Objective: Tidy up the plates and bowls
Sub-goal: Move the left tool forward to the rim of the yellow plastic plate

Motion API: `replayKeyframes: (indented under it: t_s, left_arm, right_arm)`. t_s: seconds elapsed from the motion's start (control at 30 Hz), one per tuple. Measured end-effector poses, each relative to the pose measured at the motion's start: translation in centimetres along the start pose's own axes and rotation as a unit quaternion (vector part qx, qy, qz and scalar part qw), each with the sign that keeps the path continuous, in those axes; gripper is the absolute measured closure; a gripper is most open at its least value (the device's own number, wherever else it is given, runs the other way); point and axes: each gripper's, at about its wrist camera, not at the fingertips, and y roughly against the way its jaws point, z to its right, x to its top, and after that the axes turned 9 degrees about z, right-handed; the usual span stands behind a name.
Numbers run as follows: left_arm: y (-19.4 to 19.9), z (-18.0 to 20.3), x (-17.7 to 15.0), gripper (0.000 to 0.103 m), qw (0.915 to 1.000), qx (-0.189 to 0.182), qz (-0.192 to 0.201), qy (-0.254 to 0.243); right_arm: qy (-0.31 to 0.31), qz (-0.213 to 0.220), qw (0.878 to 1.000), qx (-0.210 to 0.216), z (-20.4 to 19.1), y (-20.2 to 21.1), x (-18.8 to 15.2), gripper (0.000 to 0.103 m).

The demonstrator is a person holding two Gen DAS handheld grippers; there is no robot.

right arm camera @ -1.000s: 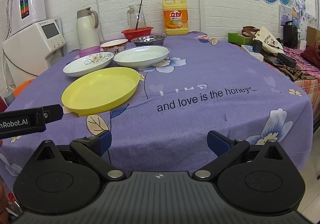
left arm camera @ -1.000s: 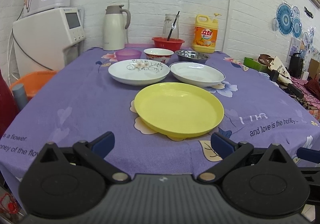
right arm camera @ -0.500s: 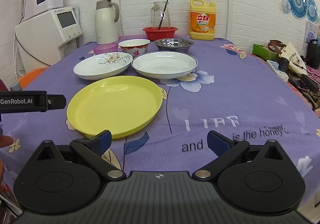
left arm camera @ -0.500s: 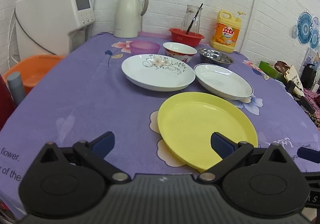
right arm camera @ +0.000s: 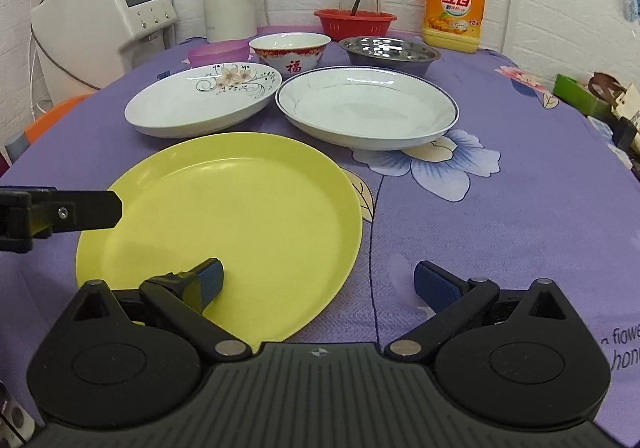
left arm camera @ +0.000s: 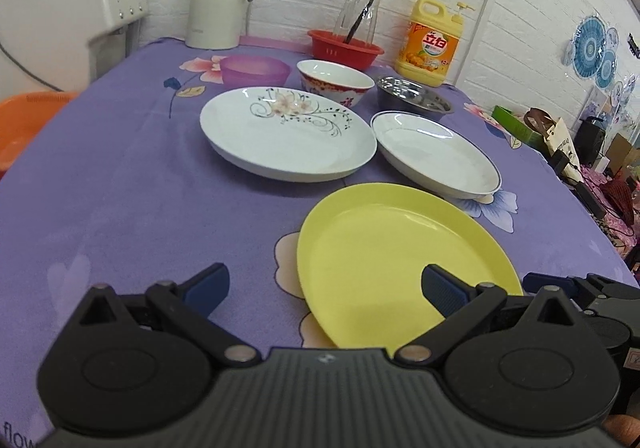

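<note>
Holding both tools low over the purple tablecloth [right arm camera: 520, 176], you have the left gripper [left arm camera: 324, 286] and the right gripper [right arm camera: 318, 282] spread wide and empty, each straddling an edge of the yellow plate [right arm camera: 240, 216]. Behind it lie the floral plate [right arm camera: 200, 100] and the blue-rimmed plate [right arm camera: 368, 104], side by side, with the bowls beyond.

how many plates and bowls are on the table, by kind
Plates: 3, the yellow plate, floral plate, blue-rimmed plate
Bowls: 3, the purple bowl, red-patterned bowl, steel bowl
Total: 6
</note>
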Motion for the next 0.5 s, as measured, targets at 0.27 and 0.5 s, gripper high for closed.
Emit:
replayKeyframes:
  t_s: [0.27,0.5]
  left_arm:
    - [-2.4,1.2,0.3,0.002,0.9997,-0.016,-0.019,0.003]
    - [-3.5,1.6,0.3,0.002,0.9995,-0.009,-0.026,-0.013]
  right_arm:
    - [0.013,0.028,0.999,0.025,0.6,0.2,-0.5,0.000]
    - [0.001,0.027,0.999,0.041,0.8,-0.3,1.3,0.000]
